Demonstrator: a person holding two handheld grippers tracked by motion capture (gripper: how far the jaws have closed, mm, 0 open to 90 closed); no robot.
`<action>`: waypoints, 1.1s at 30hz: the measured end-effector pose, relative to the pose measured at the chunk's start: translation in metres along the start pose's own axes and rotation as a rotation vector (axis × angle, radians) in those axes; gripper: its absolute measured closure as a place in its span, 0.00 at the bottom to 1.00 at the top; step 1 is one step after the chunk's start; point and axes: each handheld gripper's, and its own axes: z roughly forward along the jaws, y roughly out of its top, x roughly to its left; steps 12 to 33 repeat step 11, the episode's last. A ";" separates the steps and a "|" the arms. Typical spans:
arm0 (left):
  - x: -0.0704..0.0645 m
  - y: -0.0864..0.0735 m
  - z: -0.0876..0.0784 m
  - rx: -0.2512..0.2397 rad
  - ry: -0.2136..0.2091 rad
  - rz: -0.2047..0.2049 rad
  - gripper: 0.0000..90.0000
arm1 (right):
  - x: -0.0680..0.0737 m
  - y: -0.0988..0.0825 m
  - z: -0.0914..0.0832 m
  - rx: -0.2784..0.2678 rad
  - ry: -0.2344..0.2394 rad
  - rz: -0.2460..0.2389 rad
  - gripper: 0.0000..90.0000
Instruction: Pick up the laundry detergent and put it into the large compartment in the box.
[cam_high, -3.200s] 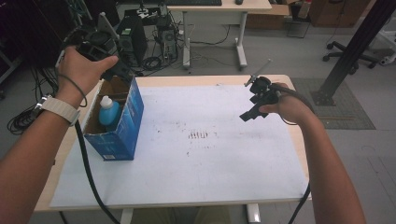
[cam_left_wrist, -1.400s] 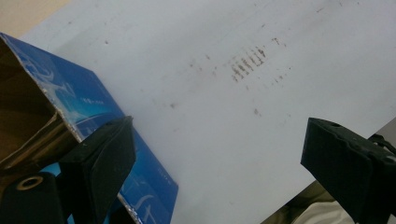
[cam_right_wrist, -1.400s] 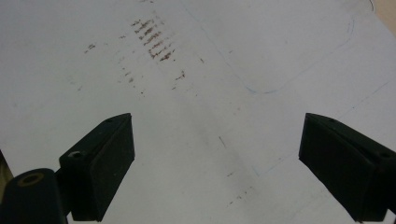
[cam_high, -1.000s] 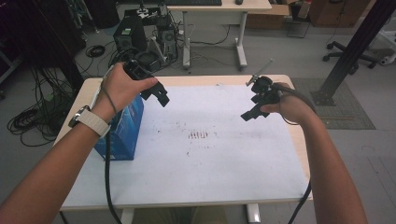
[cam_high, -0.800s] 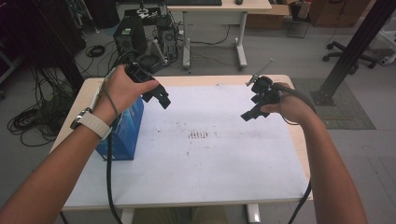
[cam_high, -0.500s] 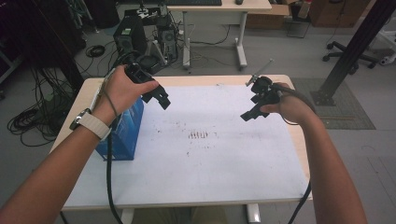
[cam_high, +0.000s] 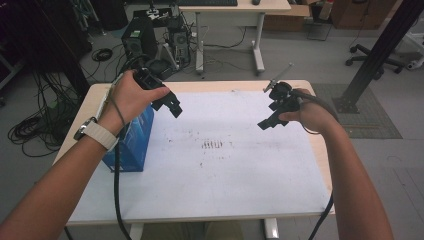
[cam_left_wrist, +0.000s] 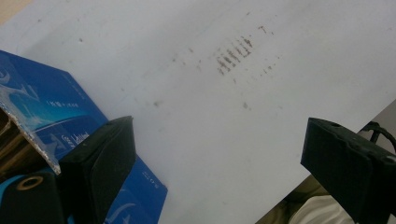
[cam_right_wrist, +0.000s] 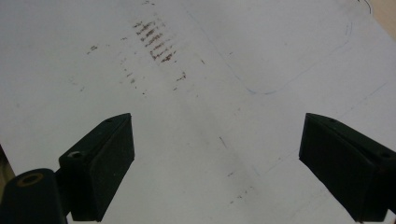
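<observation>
- High view puts my left gripper (cam_high: 172, 106), jaws wide and empty, just beside the blue box (cam_high: 131, 142), which stands at the table's left edge.
- Box lies below-left of it; my right gripper (cam_high: 270, 119), also wide, hangs well apart.

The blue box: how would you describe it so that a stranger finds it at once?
Find the white sheet covering the table. At its left edge, just below the left gripper, stands the blue box, an open-topped carton. It is the sole coloured thing on the table.
</observation>
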 end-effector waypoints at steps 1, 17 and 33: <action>0.000 0.000 0.000 0.000 0.000 0.001 0.12 | 0.000 0.000 0.000 0.001 0.000 0.002 0.12; 0.000 -0.001 -0.002 0.001 0.000 -0.003 0.12 | 0.001 0.000 -0.001 0.000 0.000 0.000 0.12; 0.000 -0.001 -0.002 0.001 0.000 -0.003 0.12 | 0.001 0.000 -0.001 0.000 0.000 0.000 0.12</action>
